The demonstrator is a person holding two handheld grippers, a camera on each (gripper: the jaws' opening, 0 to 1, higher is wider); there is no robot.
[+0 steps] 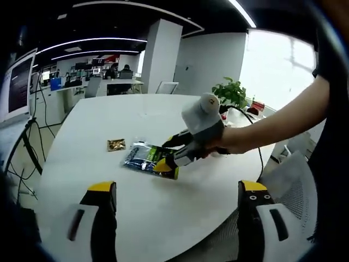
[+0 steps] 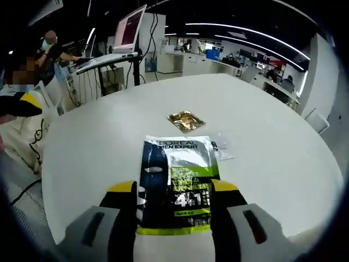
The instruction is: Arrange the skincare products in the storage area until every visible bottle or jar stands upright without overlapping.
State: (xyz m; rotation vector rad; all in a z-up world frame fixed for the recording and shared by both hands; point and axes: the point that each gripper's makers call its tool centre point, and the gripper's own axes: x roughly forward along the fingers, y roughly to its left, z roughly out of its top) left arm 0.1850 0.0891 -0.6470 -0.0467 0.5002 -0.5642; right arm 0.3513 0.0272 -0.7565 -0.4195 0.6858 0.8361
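1. We see a L'Oréal Men Expert sachet (image 2: 175, 180) lying flat on the white round table (image 2: 272, 147), between the right gripper's (image 2: 173, 191) jaws (touching or not, we cannot tell).
2. A gold sachet (image 2: 186, 120) lies beyond.
3. The left gripper (image 1: 177, 194) hovers wide open, empty.

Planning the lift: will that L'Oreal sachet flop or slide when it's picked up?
Probably floppy: the L'Oreal sachet lies flat and thin between the right gripper jaws. Its glossy film looks slippery on the smooth white table. Likely light, no rolling.
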